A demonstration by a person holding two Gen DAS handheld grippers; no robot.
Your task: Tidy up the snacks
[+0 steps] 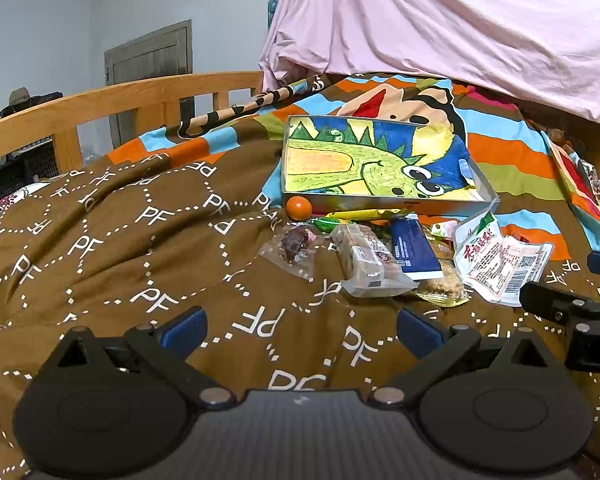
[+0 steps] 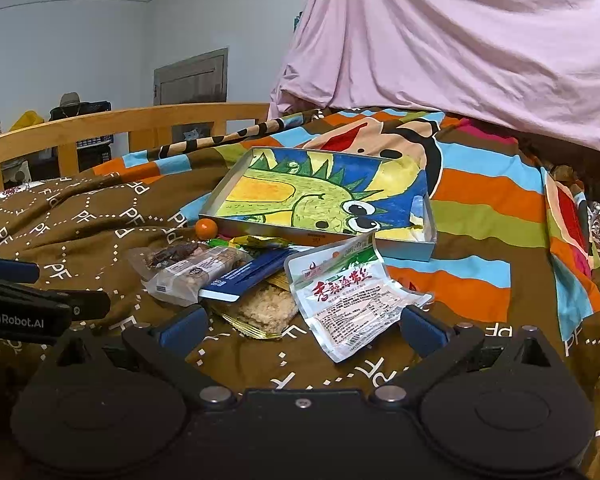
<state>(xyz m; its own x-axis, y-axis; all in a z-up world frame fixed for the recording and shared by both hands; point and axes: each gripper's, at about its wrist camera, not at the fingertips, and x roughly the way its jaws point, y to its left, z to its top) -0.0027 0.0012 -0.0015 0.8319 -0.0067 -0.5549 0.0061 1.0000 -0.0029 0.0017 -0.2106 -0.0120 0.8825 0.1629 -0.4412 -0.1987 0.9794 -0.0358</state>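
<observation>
Brown quilt [image 1: 100,248] carries a snack pile [image 2: 260,280] beside a shallow box [image 2: 324,196]. Left gripper [image 1: 300,330] and right gripper [image 2: 302,328] hover spread, empty.

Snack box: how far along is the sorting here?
Nothing looks done: the box holds only its dinosaur drawing. Nothing is in hand; the left gripper and right gripper are open and empty. The snack pile and orange ball remain on the quilt.
</observation>
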